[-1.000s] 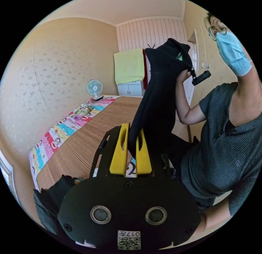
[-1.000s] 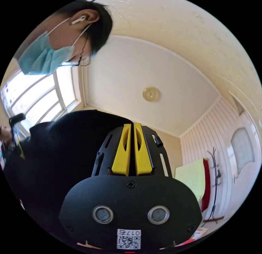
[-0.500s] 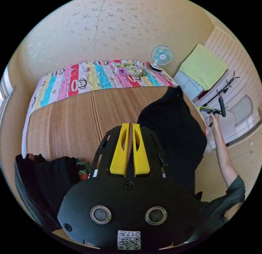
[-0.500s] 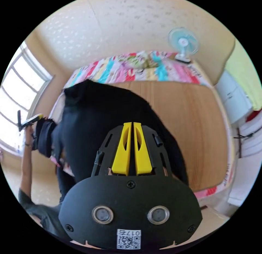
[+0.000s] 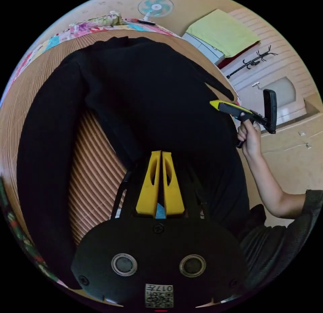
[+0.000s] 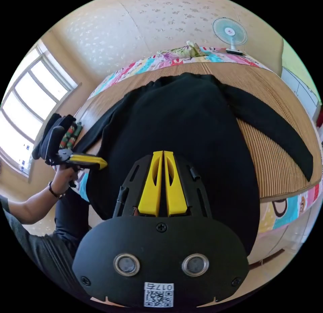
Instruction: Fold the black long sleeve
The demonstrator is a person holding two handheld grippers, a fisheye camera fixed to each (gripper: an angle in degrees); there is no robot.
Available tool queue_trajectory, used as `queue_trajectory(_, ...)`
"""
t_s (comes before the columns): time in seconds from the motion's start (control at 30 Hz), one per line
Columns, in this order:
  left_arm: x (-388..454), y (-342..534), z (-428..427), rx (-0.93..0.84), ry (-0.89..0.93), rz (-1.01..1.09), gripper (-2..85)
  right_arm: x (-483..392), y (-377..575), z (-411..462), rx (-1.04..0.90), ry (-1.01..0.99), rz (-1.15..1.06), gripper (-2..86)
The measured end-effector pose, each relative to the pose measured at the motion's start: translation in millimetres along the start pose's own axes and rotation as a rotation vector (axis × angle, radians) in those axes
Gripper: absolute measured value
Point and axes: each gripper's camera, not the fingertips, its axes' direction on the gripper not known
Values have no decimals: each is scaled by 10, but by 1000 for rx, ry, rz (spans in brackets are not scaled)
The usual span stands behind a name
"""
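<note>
The black long sleeve lies flat on the striped mat, its long axis running from frame bottom up toward the fan, sleeves spread sideways. Both the left gripper and right gripper have jaws nearly closed; whether they pinch the hem, I cannot tell.

**Shirt goes from held aloft to spread on the bed**

A second ago the shirt hangs bunched in the air between the two grippers, in front of the person. Half a second ago it is swinging down over the mat. Now it lies flat on the mat, body spread and both sleeves out to the sides, its lower edge at the bed's near edge. The right gripper, earlier raised high beside the person's head, is now low at the shirt's edge; the left gripper is likewise down at the opposite edge.
</note>
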Motion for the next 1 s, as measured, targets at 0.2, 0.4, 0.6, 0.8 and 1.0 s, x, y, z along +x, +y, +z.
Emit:
queue_trajectory(0.2,-561,958,-669,160,100,-261,-7,6,248,164,76,-194,17,6)
queue_trajectory(0.4,-1021,2564,-1333,428,71,-558,73,205,231,191,96,-272,85,5)
queue_trajectory(0.6,-1394,3655,-1724,606,-72,-795,124,184,216,183,82,-237,92,6)
queue_trajectory(0.8,-1933,3736,-1248,465,156,-916,96,75,213,60,47,-229,137,11)
queue_trajectory(1.0,-1645,3860,-1675,571,138,-722,34,-813,289,169,-59,-446,-150,35)
